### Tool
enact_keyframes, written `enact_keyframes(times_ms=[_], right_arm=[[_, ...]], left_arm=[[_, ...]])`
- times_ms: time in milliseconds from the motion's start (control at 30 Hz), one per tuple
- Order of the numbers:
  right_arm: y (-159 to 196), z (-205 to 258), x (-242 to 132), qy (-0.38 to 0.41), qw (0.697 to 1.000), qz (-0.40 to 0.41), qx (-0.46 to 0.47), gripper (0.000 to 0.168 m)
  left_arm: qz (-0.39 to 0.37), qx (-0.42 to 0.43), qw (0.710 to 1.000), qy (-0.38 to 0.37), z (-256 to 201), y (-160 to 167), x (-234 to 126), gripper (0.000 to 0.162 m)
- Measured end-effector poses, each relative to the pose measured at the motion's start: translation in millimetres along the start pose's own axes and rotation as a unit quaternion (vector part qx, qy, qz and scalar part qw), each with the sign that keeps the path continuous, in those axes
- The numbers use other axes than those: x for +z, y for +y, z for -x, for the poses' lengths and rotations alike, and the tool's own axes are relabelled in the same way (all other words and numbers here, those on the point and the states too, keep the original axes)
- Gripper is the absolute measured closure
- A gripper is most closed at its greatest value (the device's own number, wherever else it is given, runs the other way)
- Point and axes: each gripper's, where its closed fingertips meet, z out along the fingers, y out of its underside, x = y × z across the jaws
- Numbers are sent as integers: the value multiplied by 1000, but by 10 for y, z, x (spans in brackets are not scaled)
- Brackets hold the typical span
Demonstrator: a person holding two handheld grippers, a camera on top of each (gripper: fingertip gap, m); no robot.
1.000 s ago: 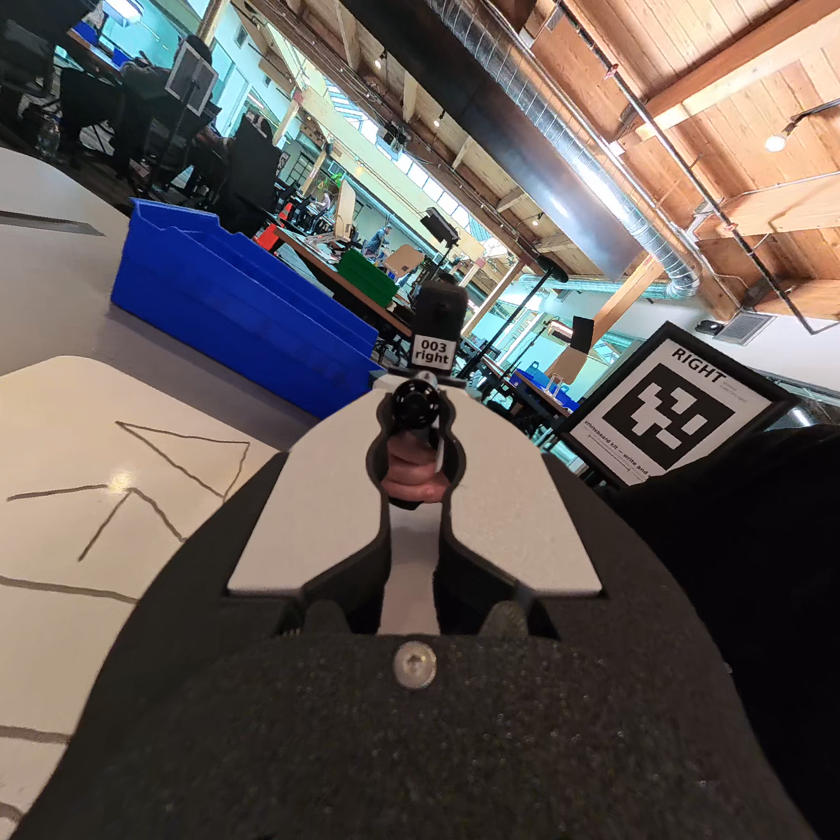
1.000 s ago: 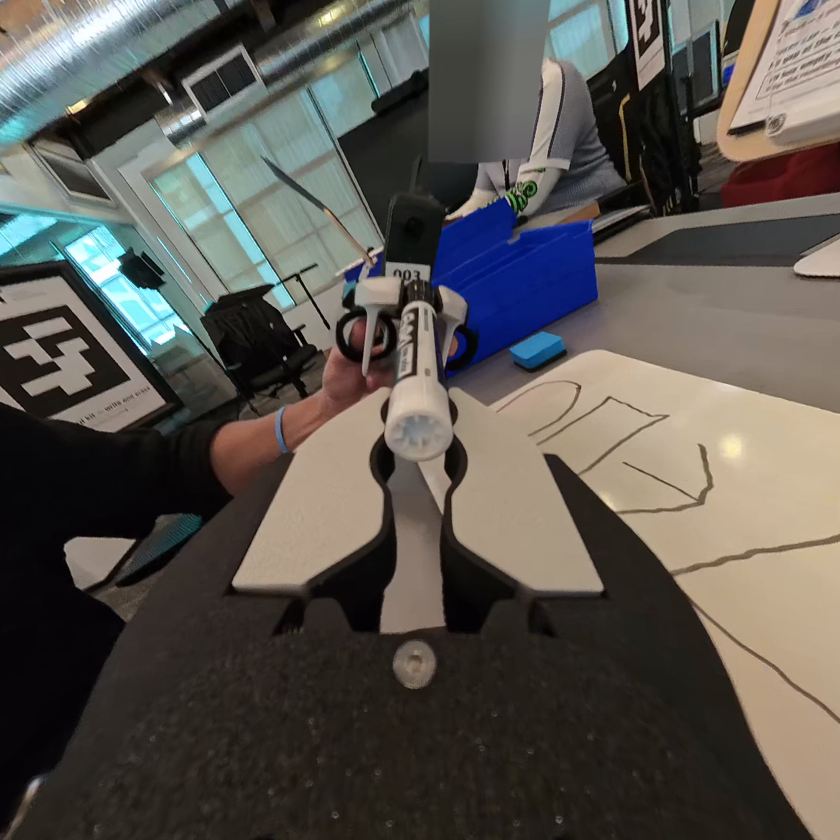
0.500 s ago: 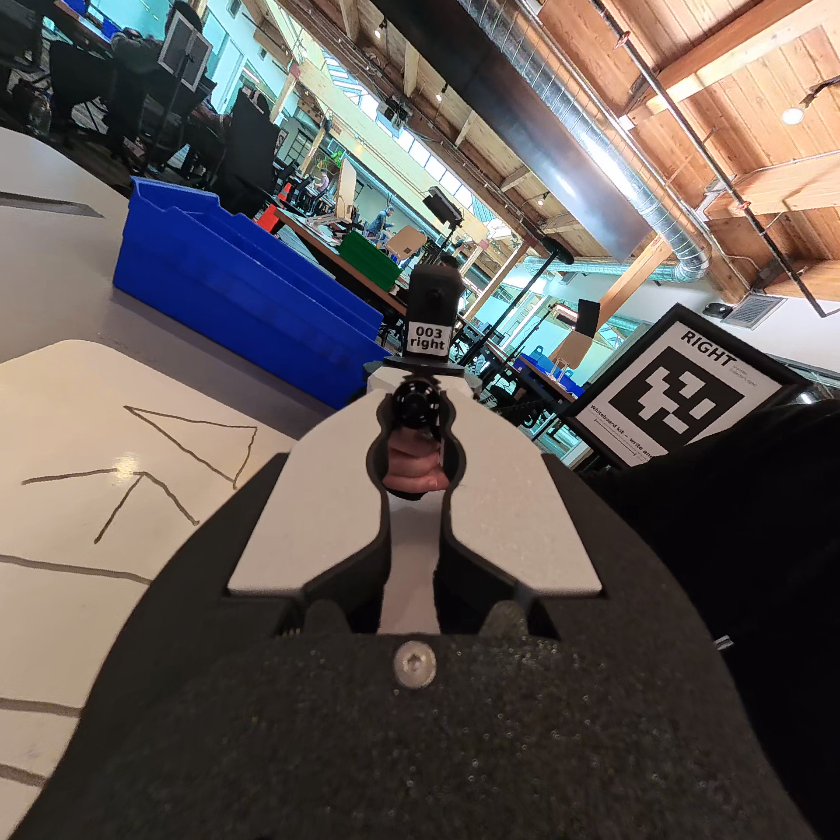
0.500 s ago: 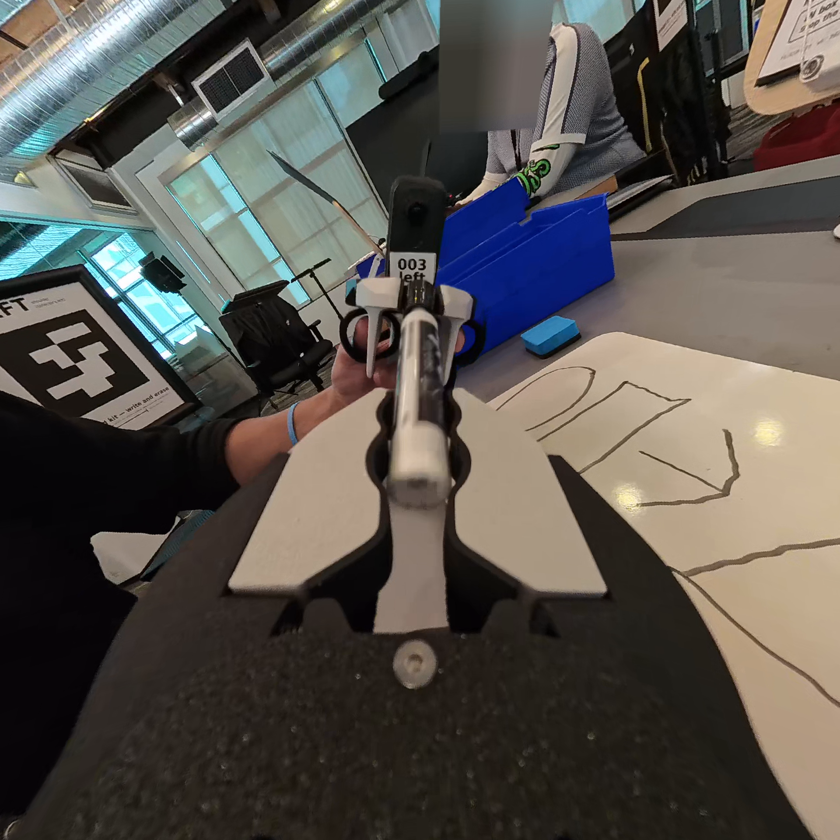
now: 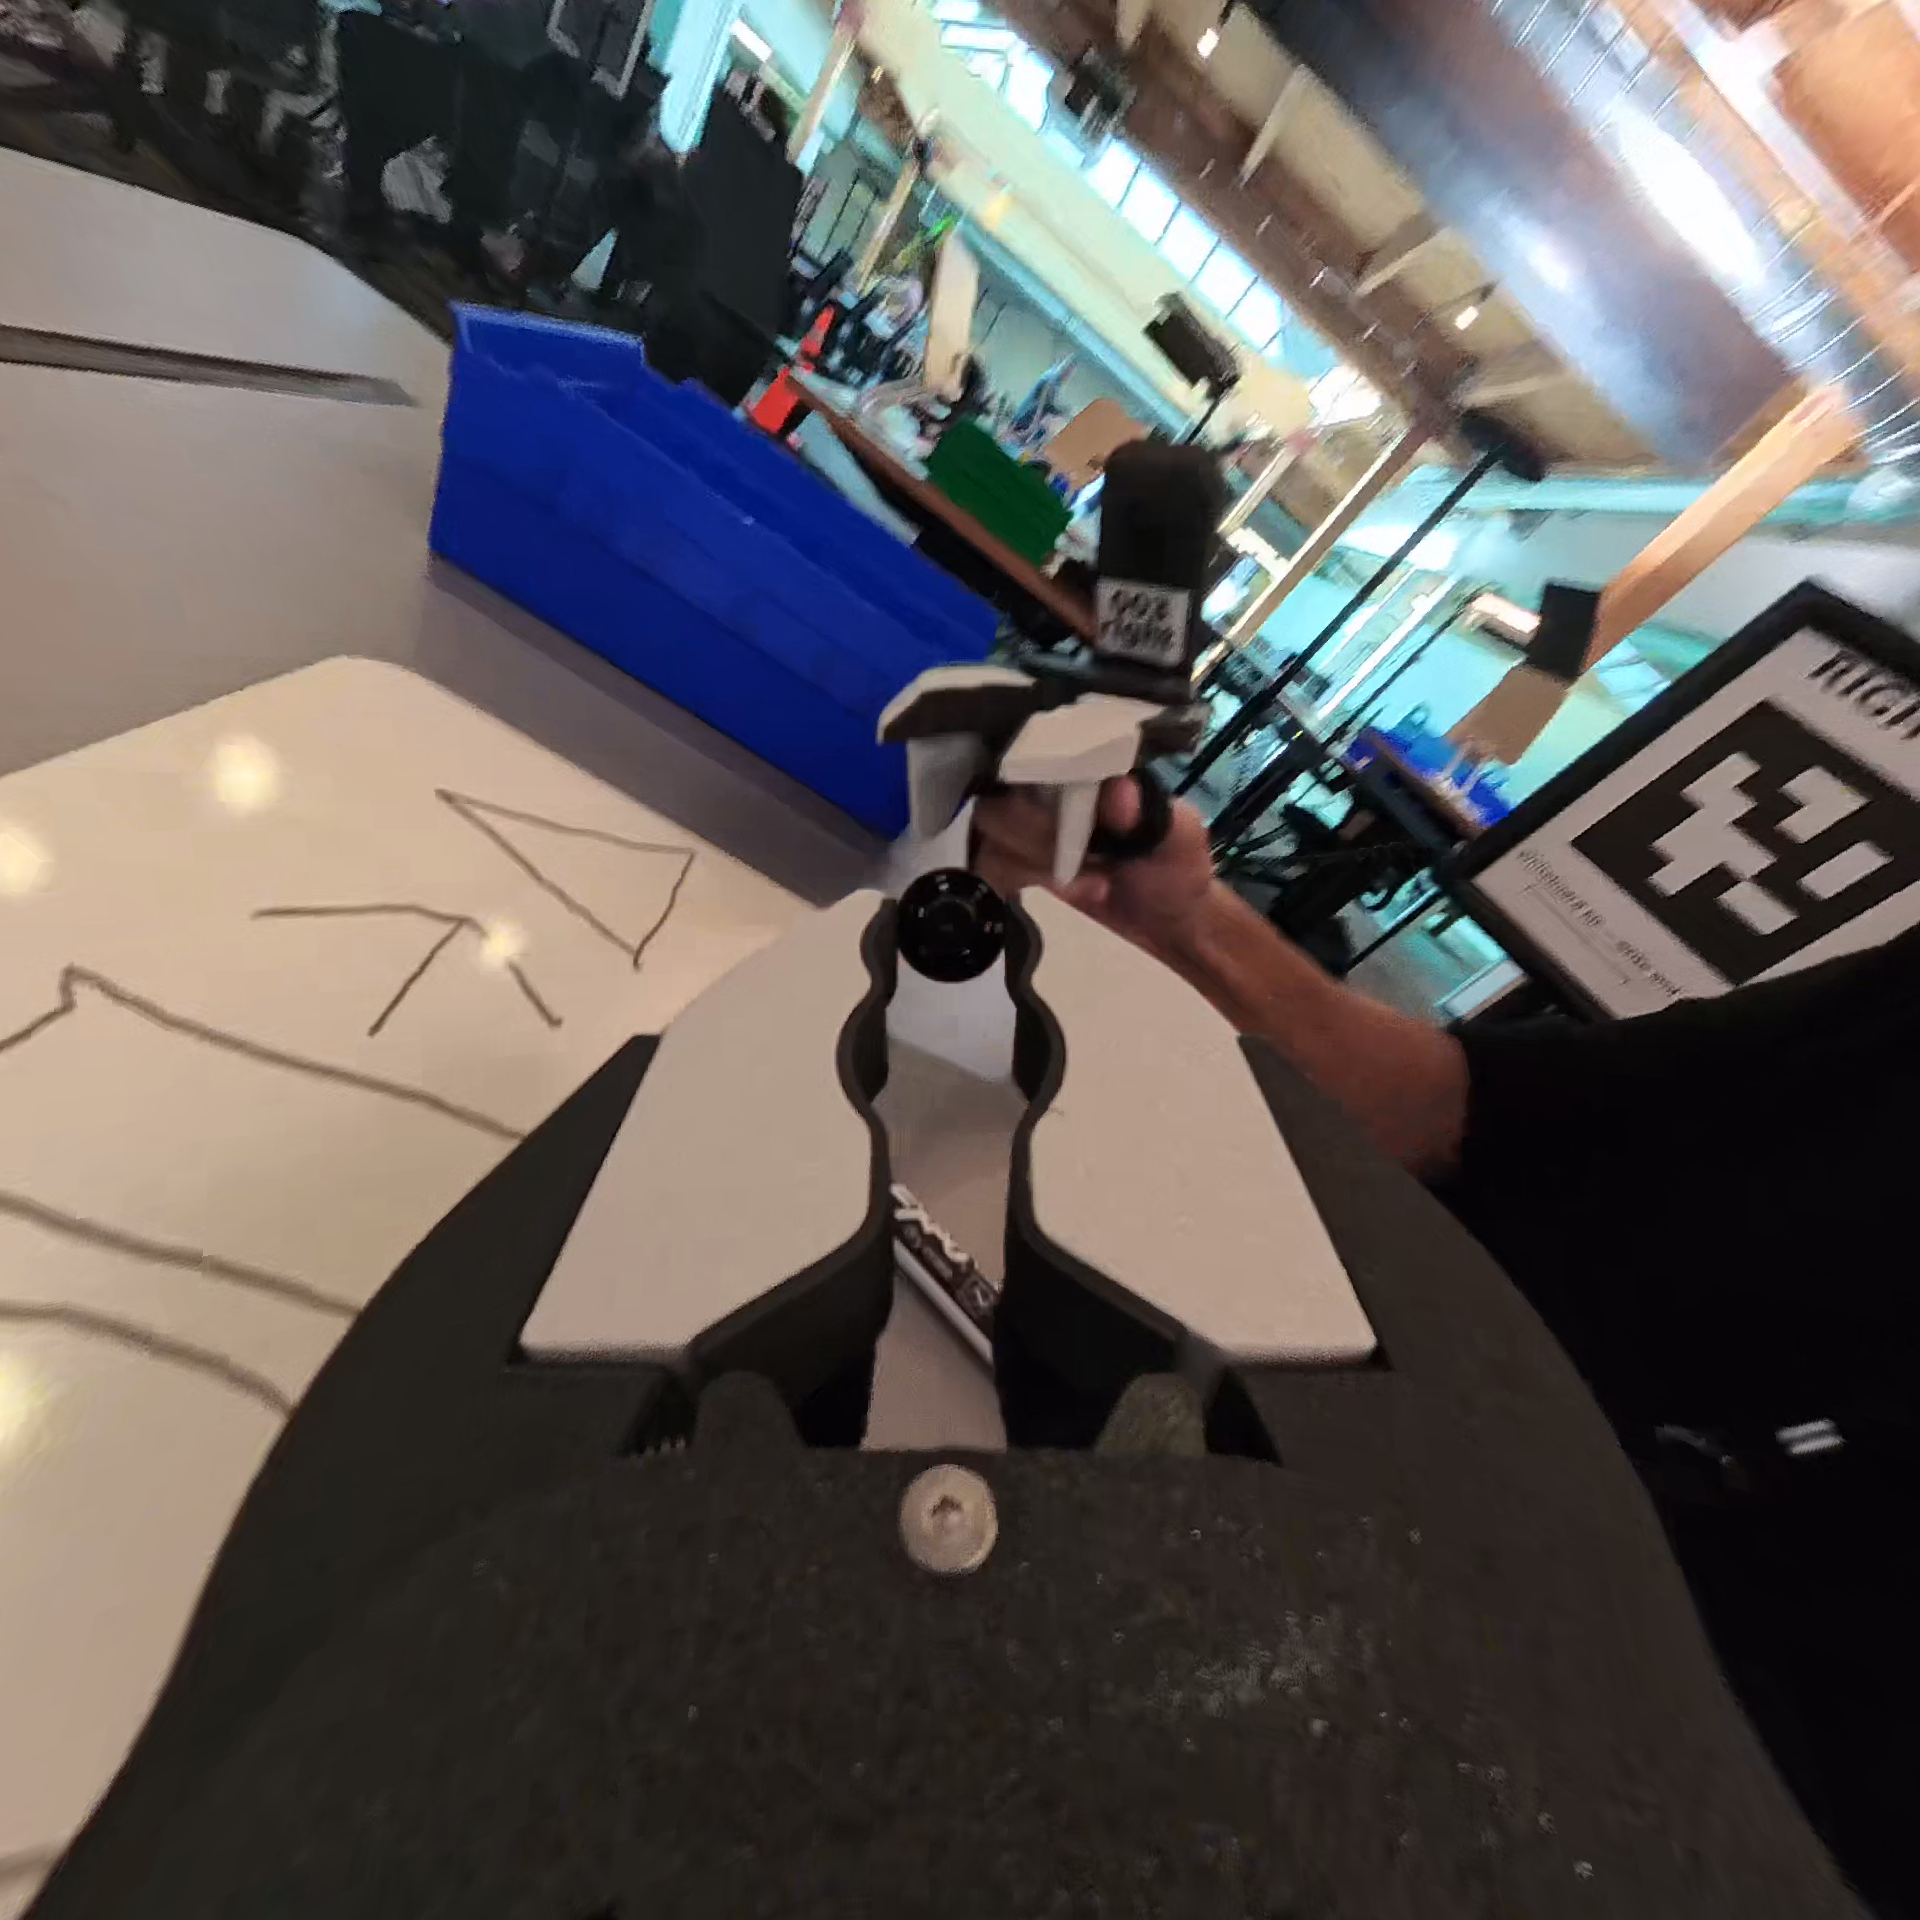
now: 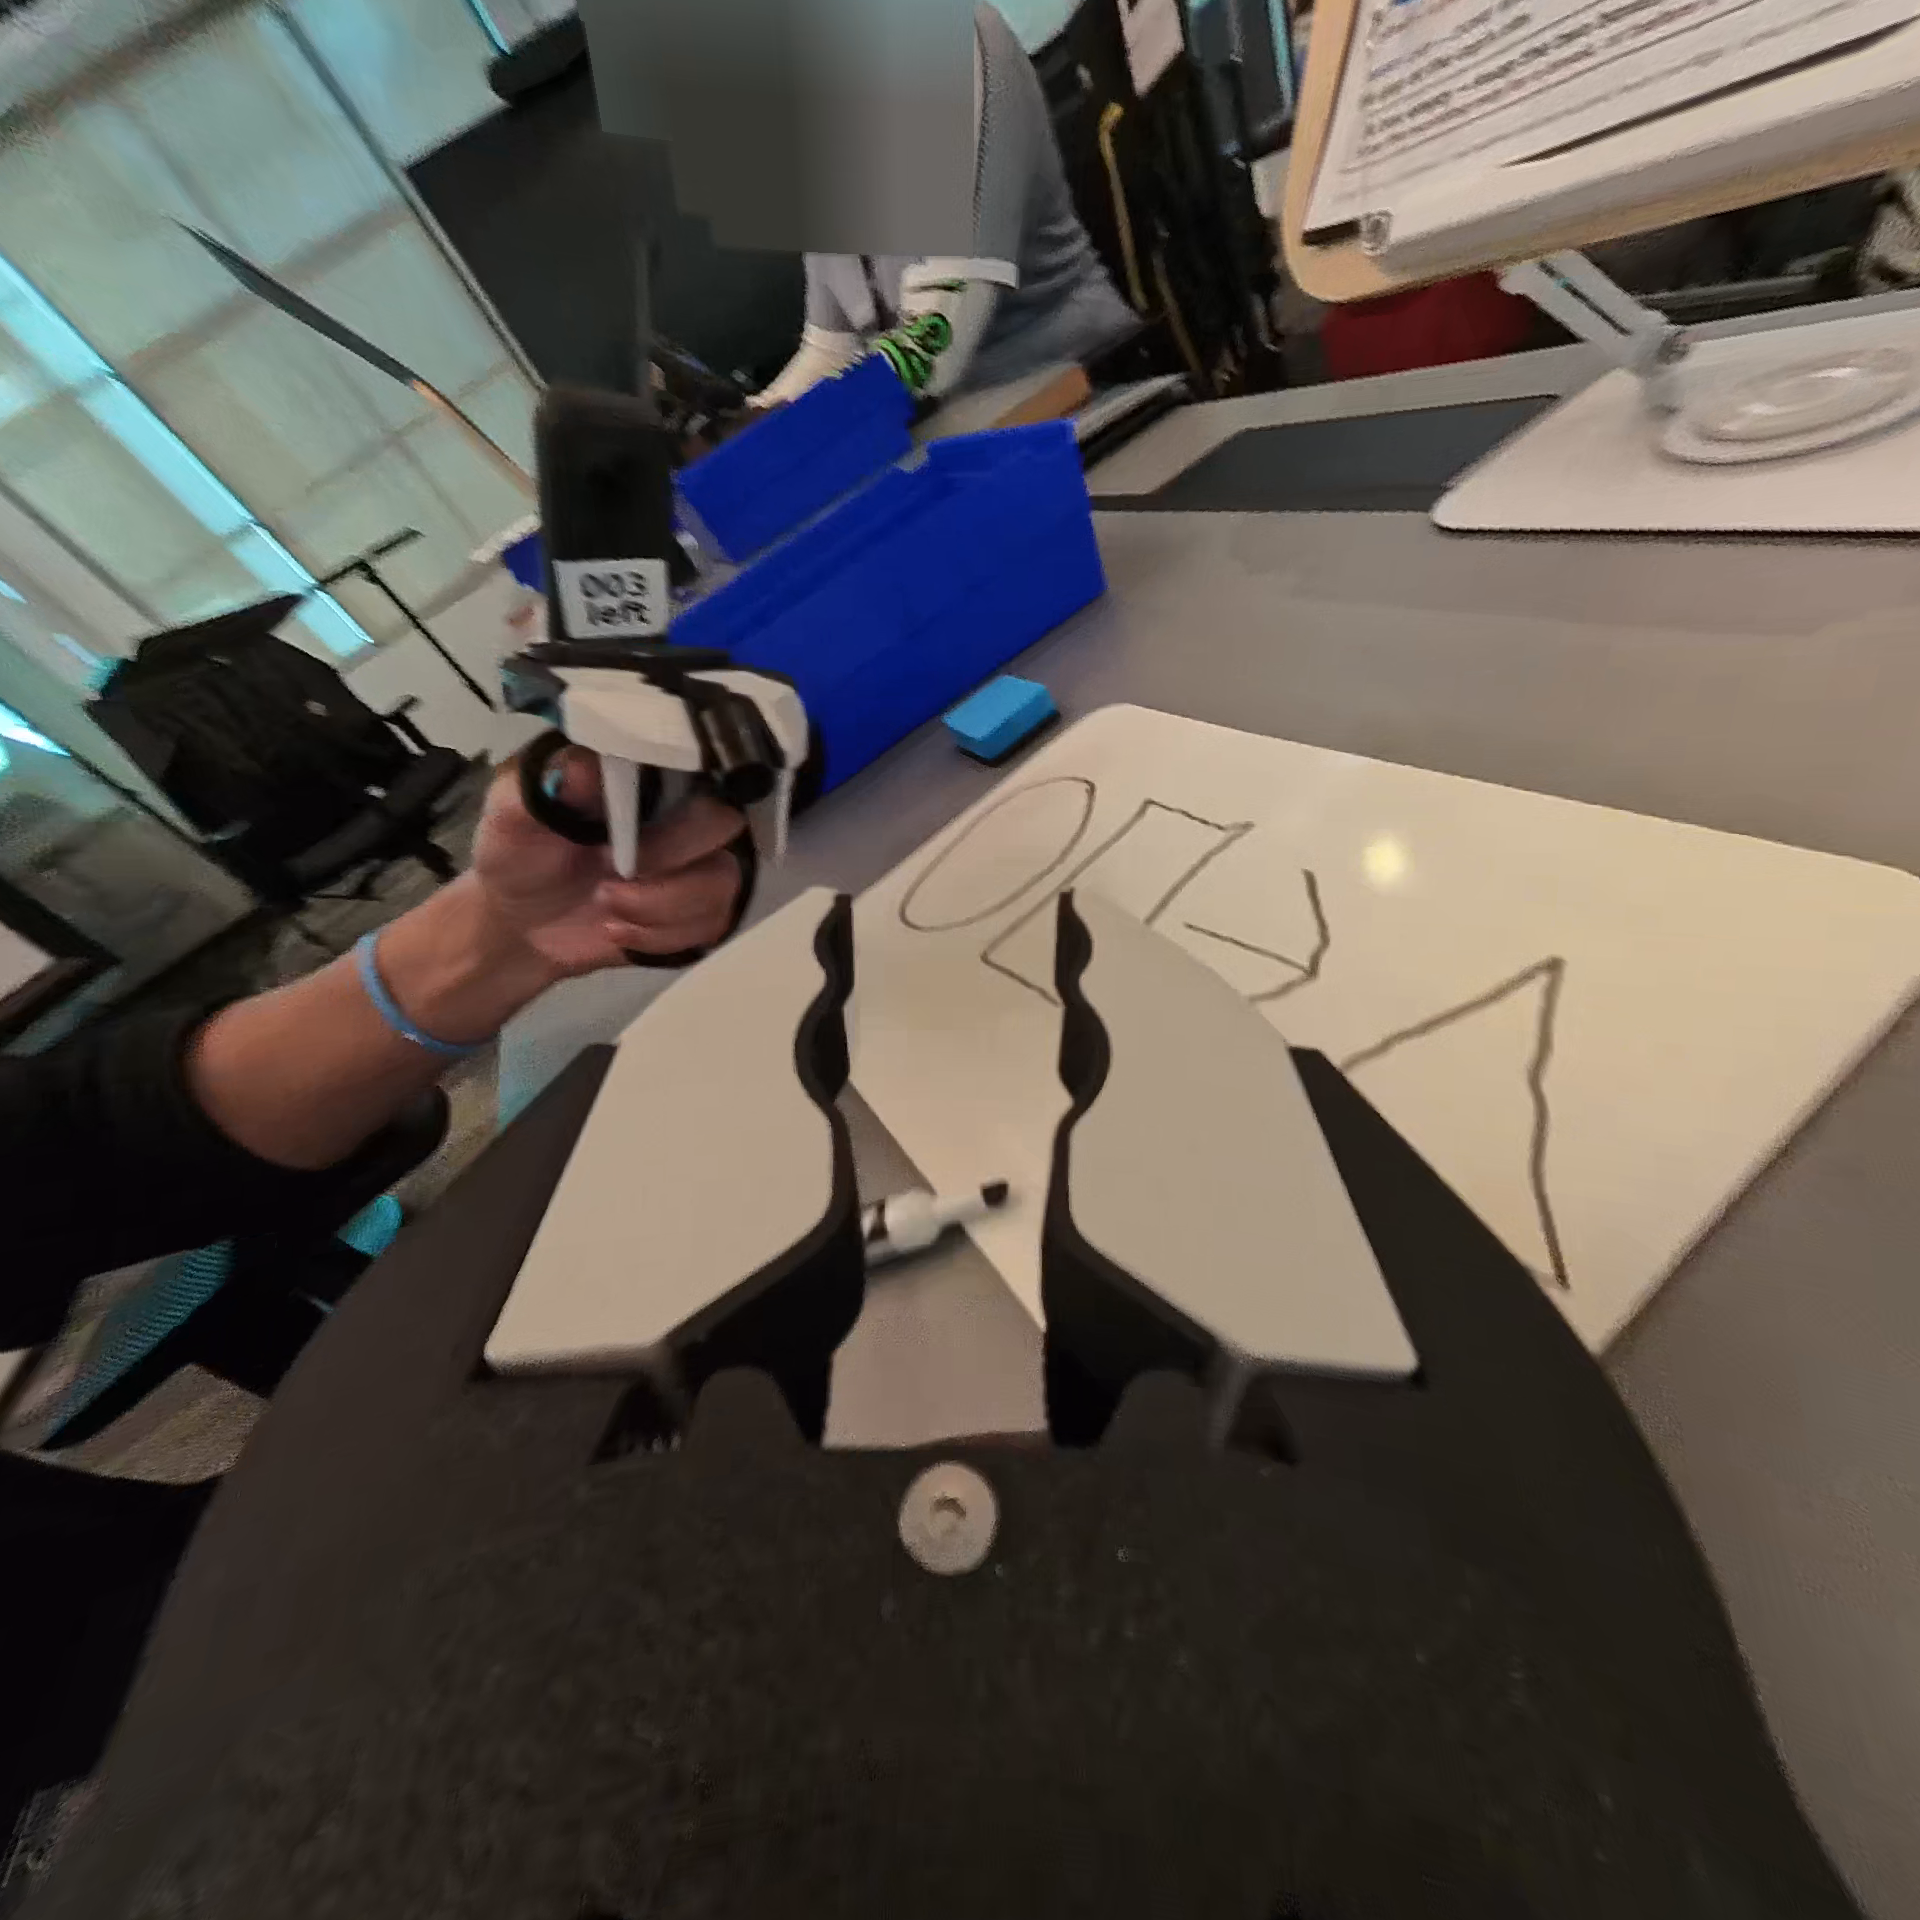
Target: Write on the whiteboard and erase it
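Note:
The white whiteboard (image 5: 260, 1143) lies flat on the grey table and bears black drawn shapes; it also shows in the right wrist view (image 6: 1455, 935). My left gripper (image 5: 951, 914) is shut on a black marker cap (image 5: 951, 930), held in the air; it shows with the cap in the right wrist view (image 6: 686, 717). My right gripper (image 6: 951, 909) is open and empty above the board's near corner. The white marker (image 6: 930, 1216) lies loose below it at the board's edge, black tip on the board; it shows between my left fingers (image 5: 940, 1262). The blue eraser (image 6: 1003, 717) rests beyond the board.
A blue bin (image 5: 675, 561) stands on the table behind the board, next to the eraser (image 6: 914, 603). A framed black-and-white tag sign (image 5: 1745, 831) stands to the right. A monitor stand base (image 6: 1662, 468) sits at the far right. A person sits beyond the bins.
My right gripper has opened and the marker has dropped from it onto the board's edge. The two grippers have moved apart. The cap stays in my left gripper.

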Motion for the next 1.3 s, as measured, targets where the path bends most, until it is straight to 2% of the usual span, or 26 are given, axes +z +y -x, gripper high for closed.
enact_keyframes(times_ms=[100,233,333,467,567,667,767,833,933,1100,1300], right_arm=[[221,40,-196,87,994,50,-44,116],[666,307,-307,163,973,94,-131,107],[905,495,-264,173,968,117,-141,109],[908,563,-260,167,967,126,-146,107],[973,513,-222,180,957,165,-154,107],[1159,610,-26,185,948,203,-164,101],[1321,685,197,209,937,219,-174,96],[1409,692,340,224,935,225,-158,79],[1469,615,464,270,915,248,-170,68],[1476,411,449,341,872,291,-196,77],[1459,282,117,368,862,302,-173,83]], left_arm=[[12,7,1000,-24,-125,173,-163,143],[44,18,998,-43,-206,469,-278,143],[58,5,998,-28,-240,611,-257,143],[64,-1,998,-28,-189,617,-243,143],[99,19,987,-122,112,645,-366,143],[118,43,962,-241,416,625,-618,143],[114,64,946,-296,528,630,-803,143],[103,50,952,-285,505,659,-833,143],[96,40,956,-273,500,699,-844,143],[97,22,966,-239,454,748,-787,143],[94,10,969,-229,458,770,-812,143]])
